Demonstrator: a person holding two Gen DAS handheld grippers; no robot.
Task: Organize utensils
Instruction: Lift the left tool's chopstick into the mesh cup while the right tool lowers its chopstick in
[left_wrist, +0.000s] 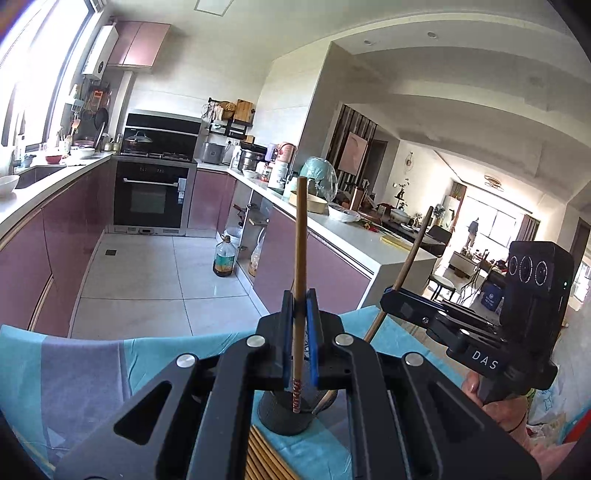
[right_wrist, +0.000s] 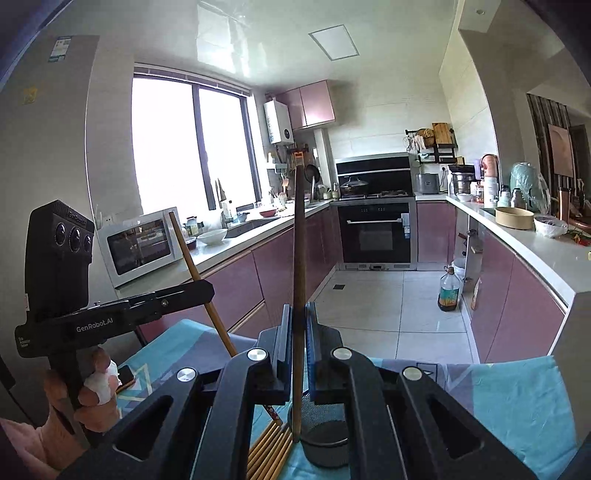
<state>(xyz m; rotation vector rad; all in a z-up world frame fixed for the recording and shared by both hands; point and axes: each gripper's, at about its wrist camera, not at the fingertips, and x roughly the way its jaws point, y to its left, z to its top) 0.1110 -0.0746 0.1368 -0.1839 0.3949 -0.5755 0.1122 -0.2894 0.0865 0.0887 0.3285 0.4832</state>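
Observation:
My left gripper (left_wrist: 300, 297) is shut on a brown chopstick (left_wrist: 300, 236) that stands nearly upright. Its patterned lower end hangs over a black mesh holder (left_wrist: 284, 415) on the teal cloth (left_wrist: 74, 369). My right gripper (right_wrist: 297, 312) is shut on a second upright chopstick (right_wrist: 298, 240), whose lower end sits at the rim of the same holder (right_wrist: 327, 439). Each view shows the other gripper from the side: the right gripper (left_wrist: 392, 300) with its slanted chopstick (left_wrist: 413, 251), and the left gripper (right_wrist: 207, 288) with its chopstick (right_wrist: 188, 254). Several loose chopsticks (right_wrist: 271, 452) lie beside the holder.
A phone (right_wrist: 125, 374) lies on the cloth near the hand (right_wrist: 98, 387) that holds the left gripper. Pink kitchen cabinets line both sides, with an oven (right_wrist: 375, 236) at the far end. A microwave (right_wrist: 142, 245) stands on the left counter and an oil bottle (right_wrist: 448, 291) on the tiled floor.

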